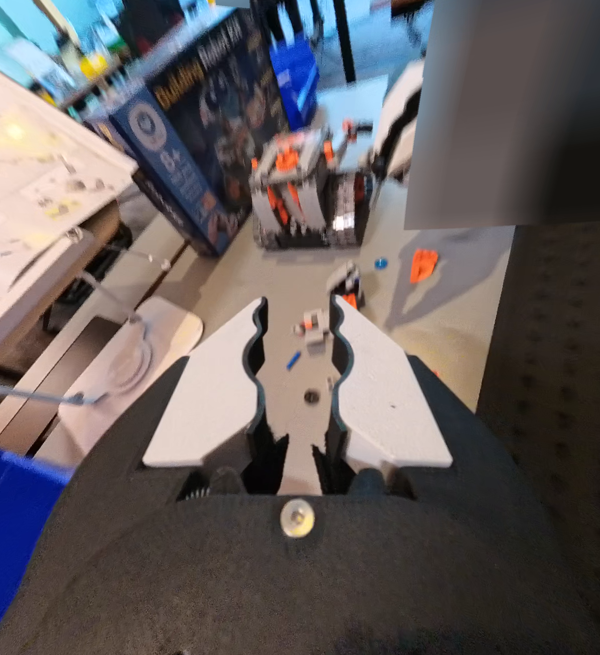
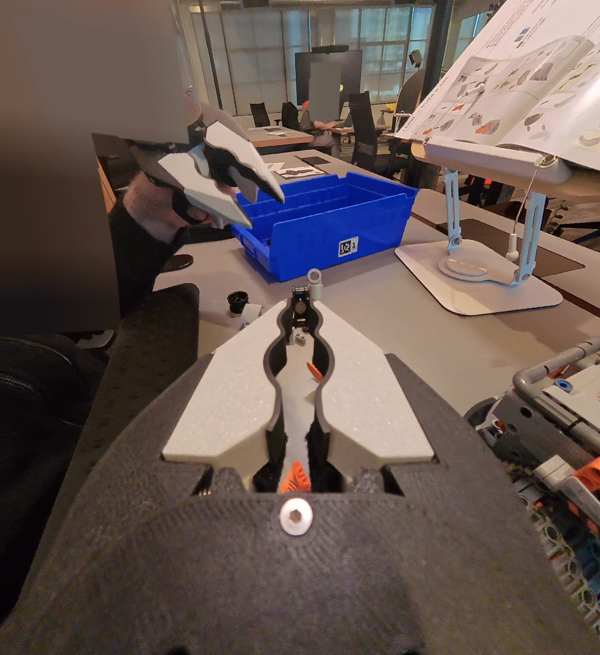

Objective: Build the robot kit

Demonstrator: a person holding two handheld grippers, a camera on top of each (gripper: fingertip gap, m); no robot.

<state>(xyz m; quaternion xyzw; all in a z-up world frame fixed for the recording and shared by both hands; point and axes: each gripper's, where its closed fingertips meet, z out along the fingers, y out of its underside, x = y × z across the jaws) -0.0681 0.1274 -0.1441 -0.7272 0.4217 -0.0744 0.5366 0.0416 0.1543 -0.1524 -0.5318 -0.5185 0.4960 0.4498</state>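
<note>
Right gripper: pinches a small black piece at the very tips, jaws nearly together, low over the grey table. Shows a grey ringed connector touching the piece's upper right; cannot tell whether joined to it.

Left gripper: hangs in the air with jaws apart and nothing between them, near the blue bin in the right wrist view. Looks down on loose grey-and-orange bits and a blue pin; blurred in its own view.

Around: tracked brick model just right of the right gripper, a black knob to its left, a small grey piece and an orange piece on the table under the fingers, an instruction booklet on a white stand beyond.

Risks, as judged: holds only by a thin tip grip, so likely to twist or pop the piece out under any side load. Could shed the grey connector if merely resting there. Could lose a dropped part among the loose bits below. Could knock the model with the right gripper's body, being so close.
</note>
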